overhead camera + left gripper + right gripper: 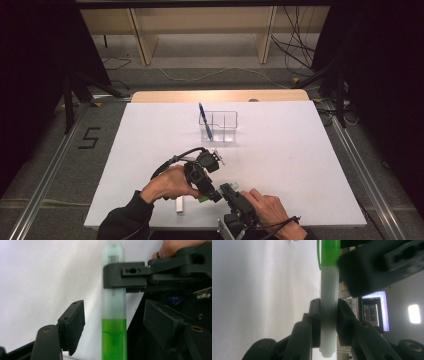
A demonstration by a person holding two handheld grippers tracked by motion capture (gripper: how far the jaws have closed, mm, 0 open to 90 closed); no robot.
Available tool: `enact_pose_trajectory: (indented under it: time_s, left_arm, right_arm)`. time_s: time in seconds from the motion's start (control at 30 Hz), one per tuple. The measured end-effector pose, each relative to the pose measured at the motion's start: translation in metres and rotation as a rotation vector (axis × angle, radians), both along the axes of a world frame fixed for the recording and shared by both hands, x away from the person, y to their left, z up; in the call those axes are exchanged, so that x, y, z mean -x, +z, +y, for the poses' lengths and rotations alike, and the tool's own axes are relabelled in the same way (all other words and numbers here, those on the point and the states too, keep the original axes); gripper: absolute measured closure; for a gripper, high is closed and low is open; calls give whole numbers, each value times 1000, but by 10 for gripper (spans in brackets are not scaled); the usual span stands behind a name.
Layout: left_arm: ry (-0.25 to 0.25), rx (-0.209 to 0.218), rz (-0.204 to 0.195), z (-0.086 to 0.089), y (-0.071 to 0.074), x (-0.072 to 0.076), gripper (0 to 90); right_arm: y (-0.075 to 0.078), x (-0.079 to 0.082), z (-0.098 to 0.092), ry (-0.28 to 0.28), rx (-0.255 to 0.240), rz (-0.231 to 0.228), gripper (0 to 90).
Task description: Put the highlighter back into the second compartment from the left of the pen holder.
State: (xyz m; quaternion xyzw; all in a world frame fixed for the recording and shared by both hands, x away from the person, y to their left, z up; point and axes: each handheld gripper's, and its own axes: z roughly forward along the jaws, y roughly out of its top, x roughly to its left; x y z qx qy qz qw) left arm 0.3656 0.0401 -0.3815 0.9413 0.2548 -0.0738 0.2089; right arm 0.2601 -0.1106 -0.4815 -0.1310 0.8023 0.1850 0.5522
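A highlighter [206, 199] with a green cap [114, 340] and a pale frosted barrel [329, 290] is held just above the table's front edge. My right gripper [229, 189] is shut on the barrel [114, 305] near its tail end; its two jaws press both sides in the right gripper view [328, 317]. My left gripper [113, 317] is open, one jaw on each side of the green cap with a gap on both sides. In the high view the left gripper [212, 194] comes in from the left and meets the right one over the highlighter.
A clear compartment organiser [220, 127] stands mid-table with a blue pen [205, 120] leaning in its left section. A small white block [179, 205] lies near the front edge, left of the grippers. The white mat [300, 165] covers the table.
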Motion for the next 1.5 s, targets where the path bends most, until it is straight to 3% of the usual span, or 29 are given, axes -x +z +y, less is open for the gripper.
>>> enact_pose_trajectory:
  time_s: [0.3,0.47,0.63,0.67,0.77,0.87,1.0,1.37,1.5]
  left_arm:
    - [93,108,-121,22,14,-4,233]
    - [153,205,-203,36,17,-2,201]
    - [227,301,-309,58,12,6,185]
    - [241,322,-325,63,10,7,186]
    - [263,360,-366,74,6,11,187]
    - [306,434,-397,84,0,14,187]
    - [342,486,-441,93,-11,21,179]
    - [404,543,-579,107,-26,37,166]
    - [418,555,-584,113,-30,39,165]
  right_arm:
    - [5,-10,-10,-38,-62,26,770]
    - [7,-18,-19,-81,-92,67,770]
    - [13,-31,-29,-115,-137,105,770]
    - [13,-32,-31,-146,-166,125,770]
    - [16,-41,-37,-170,-213,161,770]
    - [18,-53,-45,-209,-282,223,771]
    - [25,-64,-54,-242,-407,321,770]
    - [44,-100,-62,-282,-747,585,770]
    - [48,-120,-63,-317,-895,677,770]
